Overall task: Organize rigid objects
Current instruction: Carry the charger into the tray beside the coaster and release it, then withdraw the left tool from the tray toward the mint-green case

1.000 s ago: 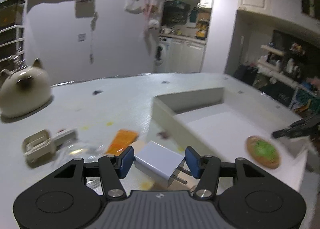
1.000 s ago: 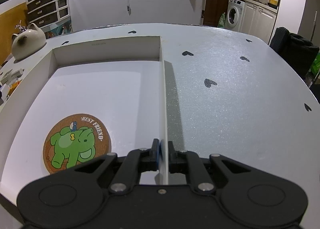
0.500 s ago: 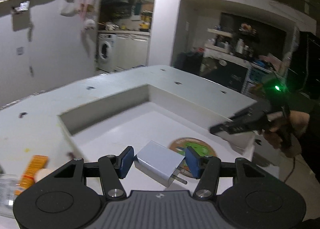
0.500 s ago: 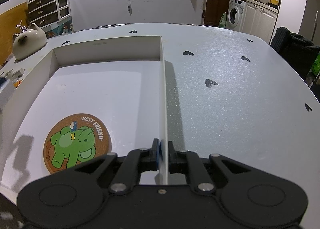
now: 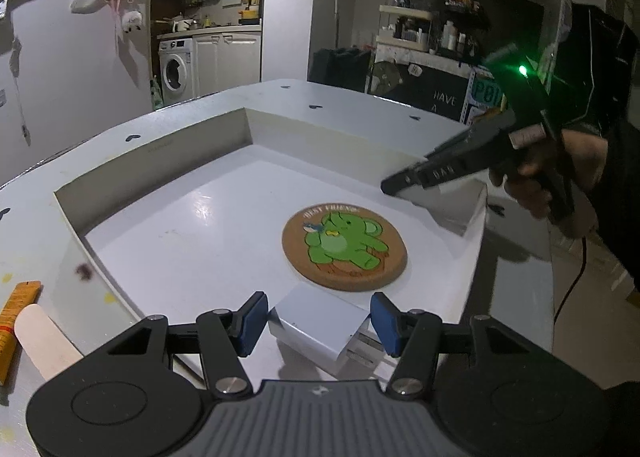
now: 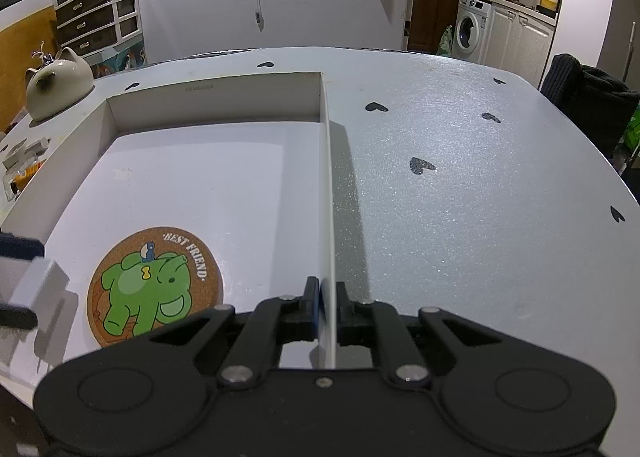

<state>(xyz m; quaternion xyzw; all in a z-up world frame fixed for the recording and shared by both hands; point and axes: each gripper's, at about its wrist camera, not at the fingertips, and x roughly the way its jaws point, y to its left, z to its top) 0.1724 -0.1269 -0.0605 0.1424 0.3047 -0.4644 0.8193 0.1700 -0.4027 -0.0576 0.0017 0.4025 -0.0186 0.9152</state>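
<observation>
My left gripper (image 5: 319, 323) is shut on a white plug-in charger (image 5: 308, 317), its prongs against the right blue pad. It hangs over the near edge of the shallow white box (image 5: 160, 161), just in front of a round cork coaster (image 5: 344, 249) with a green elephant that lies on the box floor. My right gripper (image 6: 327, 289) is shut on the box's thin right wall (image 6: 329, 177); in the left wrist view its tip (image 5: 400, 187) pinches that wall, held by a hand (image 5: 552, 177). The right wrist view shows the charger (image 6: 36, 285) at the far left beside the coaster (image 6: 154, 285).
An orange tube (image 5: 16, 313) and a beige cylinder (image 5: 40, 341) lie on the table left of the box. A cat-shaped ceramic pot (image 6: 56, 83) and small clutter (image 6: 20, 161) sit at the far left. The white table (image 6: 440, 197) has black heart marks.
My left gripper swung right from above the table clutter to over the box beside the coaster, still carrying the charger. The right gripper kept still on the wall.
</observation>
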